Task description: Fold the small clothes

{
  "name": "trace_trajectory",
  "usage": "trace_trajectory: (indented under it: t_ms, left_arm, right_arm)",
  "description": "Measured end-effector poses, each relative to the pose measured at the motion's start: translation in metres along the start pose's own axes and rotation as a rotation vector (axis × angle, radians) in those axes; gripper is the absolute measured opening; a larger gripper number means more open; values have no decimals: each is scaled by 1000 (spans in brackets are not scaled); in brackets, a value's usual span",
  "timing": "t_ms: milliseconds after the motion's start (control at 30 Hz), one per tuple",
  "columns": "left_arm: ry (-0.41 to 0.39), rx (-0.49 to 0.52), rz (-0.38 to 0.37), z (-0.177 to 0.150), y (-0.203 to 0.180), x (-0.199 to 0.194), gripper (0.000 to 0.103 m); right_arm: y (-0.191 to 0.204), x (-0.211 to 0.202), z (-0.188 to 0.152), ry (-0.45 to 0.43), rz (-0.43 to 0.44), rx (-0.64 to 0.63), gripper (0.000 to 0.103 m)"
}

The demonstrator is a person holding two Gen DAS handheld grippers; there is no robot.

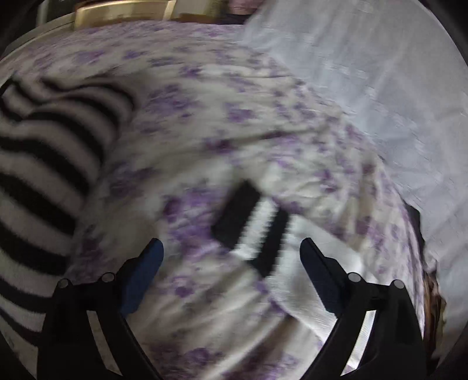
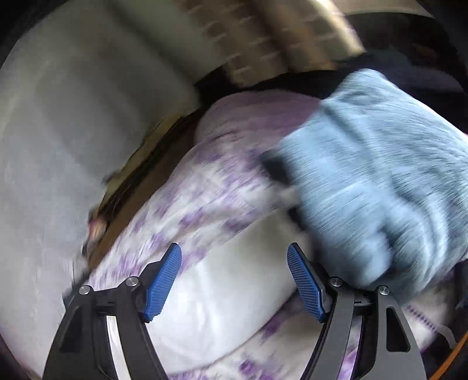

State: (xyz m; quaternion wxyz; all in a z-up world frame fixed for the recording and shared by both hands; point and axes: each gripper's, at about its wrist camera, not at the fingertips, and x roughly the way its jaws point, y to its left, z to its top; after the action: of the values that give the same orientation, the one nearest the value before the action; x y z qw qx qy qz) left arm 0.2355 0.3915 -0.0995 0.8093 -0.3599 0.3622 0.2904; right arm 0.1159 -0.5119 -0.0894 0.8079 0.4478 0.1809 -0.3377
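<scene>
Small black-and-white striped piece (image 1: 251,228) lies flat on the purple-flowered white bedspread (image 1: 204,122), just ahead of the left gripper (image 1: 231,254) and roughly centred between its two fingers, not touching either; blurred, so can't tell what garment it is. Left gripper jaws stand wide, nothing clamped, pads clear of the cloth. Bigger black-and-white striped fabric (image 1: 44,163) bunched at the left edge of the left wrist view, on the same bedspread, well apart from the small piece. Plain white sheet (image 1: 380,102) covers the upper right of that view, overlapping the bedspread; pale wooden furniture edge (image 1: 122,11) along the top. Right wrist view: right gripper (image 2: 234,263) with blue ribbed pads (image 2: 163,280), jaws fairly wide, empty, hanging over a plain white patch of the bedspread (image 2: 222,198). Light blue fuzzy cloth (image 2: 380,175) heaped to the right of it, lying on the bedspread, its lower edge near the right finger; contact unclear. White sheet (image 2: 73,131) fills the left side. Both views motion-blurred.
</scene>
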Motion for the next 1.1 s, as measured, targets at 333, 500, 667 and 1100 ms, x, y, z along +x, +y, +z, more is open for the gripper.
trace_trajectory:
  t_ms: [333,500,667,1100]
  left_arm:
    - [-158,793,24,-134,-190,-15,96]
    - [-12,793,46,-140,-181,27,97]
    - [-27,733,-17,-132,-172,14,97]
    - [15,1033,-265,-276,-290,-54,99]
  right_arm:
    - [57,48,-42,183,-118,-449,64]
    - [37,40,-35,173,-169,-367,62]
    - [51,-12,-41,86,-63,-437,81]
    - [-11,-10,-40,164,-42,-112,60]
